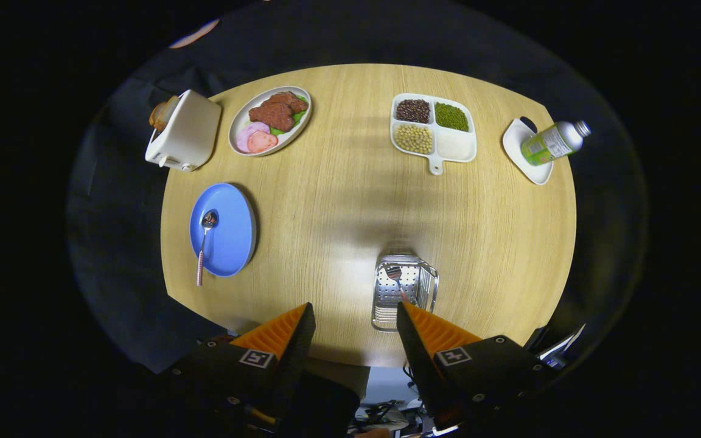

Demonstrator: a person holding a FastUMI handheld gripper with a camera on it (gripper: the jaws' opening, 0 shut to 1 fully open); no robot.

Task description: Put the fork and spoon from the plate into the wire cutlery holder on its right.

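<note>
My gripper (350, 319) hangs high above the table with fingers spread wide and empty, the holder (404, 292) just ahead of its right finger already standing the fork (395, 275) upright, while the spoon (205, 240) lies on the plate (232, 234) far left of the holder.

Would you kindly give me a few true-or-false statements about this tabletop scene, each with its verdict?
1. A spoon lies on the round blue plate. True.
2. The wire cutlery holder holds nothing. False: a fork stands in it.
3. The orange-fingered gripper has its jaws open and empty. True.
4. The green bottle stands upright on the wooden table. False: it lies tilted on a small white dish.
</note>
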